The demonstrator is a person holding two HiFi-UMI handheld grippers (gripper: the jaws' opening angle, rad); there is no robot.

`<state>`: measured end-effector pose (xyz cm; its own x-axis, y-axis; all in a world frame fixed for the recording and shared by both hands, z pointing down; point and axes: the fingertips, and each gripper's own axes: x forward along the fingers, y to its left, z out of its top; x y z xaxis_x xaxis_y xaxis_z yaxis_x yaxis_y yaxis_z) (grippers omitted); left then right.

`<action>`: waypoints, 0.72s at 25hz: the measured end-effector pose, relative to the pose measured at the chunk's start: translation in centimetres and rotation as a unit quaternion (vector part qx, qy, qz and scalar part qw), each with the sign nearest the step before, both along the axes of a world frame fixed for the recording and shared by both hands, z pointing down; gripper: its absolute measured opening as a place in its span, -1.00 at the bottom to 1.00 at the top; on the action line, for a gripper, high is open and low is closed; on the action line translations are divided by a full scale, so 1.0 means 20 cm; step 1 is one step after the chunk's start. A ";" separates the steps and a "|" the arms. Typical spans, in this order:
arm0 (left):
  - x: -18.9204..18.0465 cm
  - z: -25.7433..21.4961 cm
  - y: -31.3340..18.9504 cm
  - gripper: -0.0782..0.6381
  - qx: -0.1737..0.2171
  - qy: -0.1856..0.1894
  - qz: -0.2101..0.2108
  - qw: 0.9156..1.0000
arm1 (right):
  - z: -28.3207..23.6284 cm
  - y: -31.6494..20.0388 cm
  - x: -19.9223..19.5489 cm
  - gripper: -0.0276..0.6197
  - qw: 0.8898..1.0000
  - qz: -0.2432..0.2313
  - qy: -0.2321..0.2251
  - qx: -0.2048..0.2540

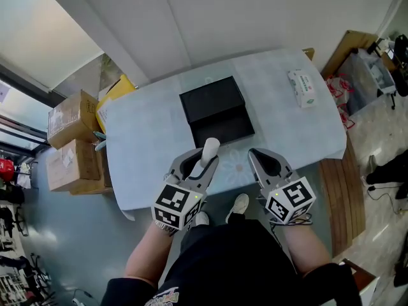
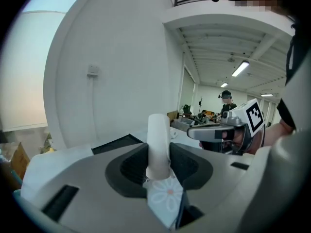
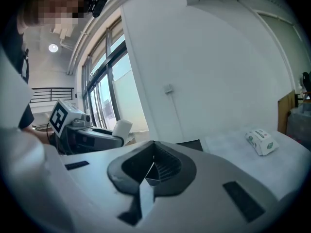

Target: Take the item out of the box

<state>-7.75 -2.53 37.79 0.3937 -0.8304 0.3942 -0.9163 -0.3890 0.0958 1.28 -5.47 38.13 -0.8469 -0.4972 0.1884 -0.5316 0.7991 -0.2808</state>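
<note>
The left gripper (image 1: 203, 163) clamps the one white cylinder (image 1: 210, 149) and holds it up on the near side of the single open black box (image 1: 215, 115), apparently to carry it clear. The right gripper (image 1: 260, 155), also nearer than the box, is pinched together on nothing. One tissue pack (image 1: 302, 88) lies to the right of the box.

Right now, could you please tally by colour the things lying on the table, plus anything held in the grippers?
Black: 1, the open box.
White: 2, the wipes packet and the cylinder clamped in the left gripper.
Total: 3.
</note>
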 end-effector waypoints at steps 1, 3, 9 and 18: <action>-0.02 -0.01 0.03 -0.40 0.006 0.008 -0.002 1.000 | -0.01 0.02 -0.02 -0.89 1.000 0.001 0.001 0.002; -0.05 -0.03 0.09 -0.40 0.017 0.022 -0.002 1.000 | -0.02 0.06 -0.07 -0.89 1.000 0.005 0.004 0.005; -0.17 -0.05 0.31 -0.40 0.025 0.042 0.024 0.999 | -0.07 0.24 -0.21 -0.89 1.000 0.024 0.008 0.010; -0.32 -0.02 0.57 -0.40 0.023 0.054 0.055 0.997 | -0.08 0.54 -0.37 -0.89 0.999 0.040 0.027 0.025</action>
